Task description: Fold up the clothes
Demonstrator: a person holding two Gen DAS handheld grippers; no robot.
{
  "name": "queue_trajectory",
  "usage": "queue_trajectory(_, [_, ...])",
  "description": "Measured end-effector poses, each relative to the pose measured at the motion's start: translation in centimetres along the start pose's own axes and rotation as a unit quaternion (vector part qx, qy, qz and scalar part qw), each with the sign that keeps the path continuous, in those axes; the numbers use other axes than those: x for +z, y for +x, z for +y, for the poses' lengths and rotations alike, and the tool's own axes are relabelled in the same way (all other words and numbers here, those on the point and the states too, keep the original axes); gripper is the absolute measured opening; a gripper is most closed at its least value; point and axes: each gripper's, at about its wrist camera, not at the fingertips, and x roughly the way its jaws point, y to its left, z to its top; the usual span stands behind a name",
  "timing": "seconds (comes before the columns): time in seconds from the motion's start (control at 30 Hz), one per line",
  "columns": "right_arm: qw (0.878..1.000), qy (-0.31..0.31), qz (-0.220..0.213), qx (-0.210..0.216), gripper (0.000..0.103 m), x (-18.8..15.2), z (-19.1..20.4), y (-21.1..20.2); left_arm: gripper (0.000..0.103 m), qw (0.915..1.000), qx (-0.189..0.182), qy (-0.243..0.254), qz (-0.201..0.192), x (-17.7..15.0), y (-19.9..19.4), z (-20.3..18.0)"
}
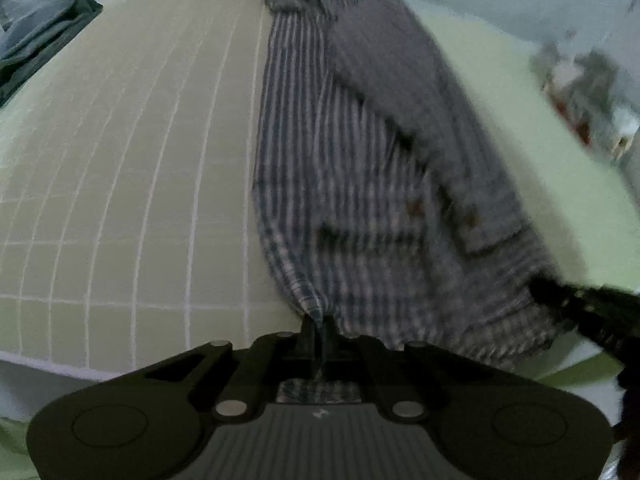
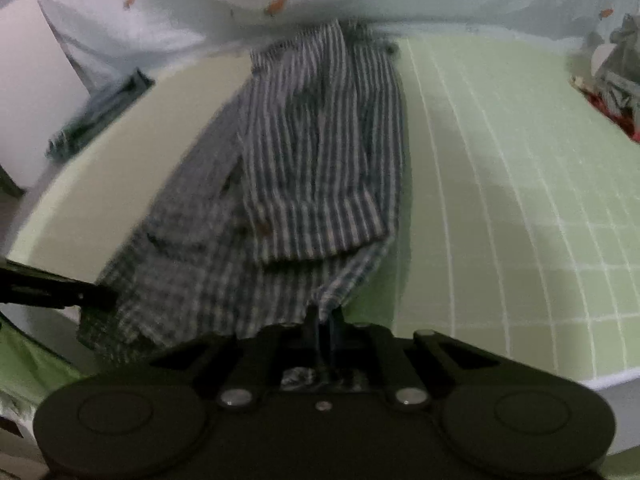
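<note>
A blue-and-white striped shirt (image 1: 340,168) lies lengthwise on the pale green gridded mat (image 1: 120,160), with a sleeve folded over its body. My left gripper (image 1: 318,320) is shut on the shirt's near hem at its left corner, cloth bunched between the fingers. In the right wrist view the same striped shirt (image 2: 312,160) stretches away from me, and my right gripper (image 2: 324,316) is shut on the near hem at the right corner. The right gripper also shows in the left wrist view as a dark shape (image 1: 580,312), and the left gripper enters the right wrist view at the left edge (image 2: 60,288). Both views are motion-blurred.
A folded dark green garment (image 1: 44,44) rests at the mat's far left corner. A pile of mixed clothes (image 2: 616,68) sits at the far right. White cloth with small orange marks (image 2: 276,4) lies beyond the mat's (image 2: 520,160) far edge.
</note>
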Motion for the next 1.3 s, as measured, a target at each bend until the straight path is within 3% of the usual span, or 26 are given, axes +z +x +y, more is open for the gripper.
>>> queue_trajectory(0.23, [0.997, 0.029, -0.074, 0.019, 0.005, 3.8, -0.9, -2.0, 0.002, 0.9948, -0.053, -0.054, -0.068, 4.8, -2.4, 0.2])
queue_trajectory(0.43, [0.991, 0.067, -0.113, 0.031, 0.005, 6.9, -2.5, -1.6, 0.002, 0.9903, -0.05, -0.071, -0.109, 7.8, -3.1, 0.4])
queue_trajectory(0.67, [0.986, 0.093, -0.13, 0.041, 0.005, 10.0, -4.0, 0.4, 0.002, 0.9863, -0.049, -0.09, -0.129, 12.1, -1.6, 1.0])
queue_trajectory(0.9, [0.986, 0.099, -0.125, 0.047, 0.005, 13.5, -5.2, 3.7, 0.002, 0.9841, -0.043, -0.111, -0.132, 16.2, 1.4, 1.7])
queue_trajectory(1.3, [0.988, 0.133, -0.053, 0.049, 0.005, 18.1, -8.9, 14.3, 0.002, 0.9833, -0.03, -0.165, -0.072, 22.8, 10.7, 4.6])
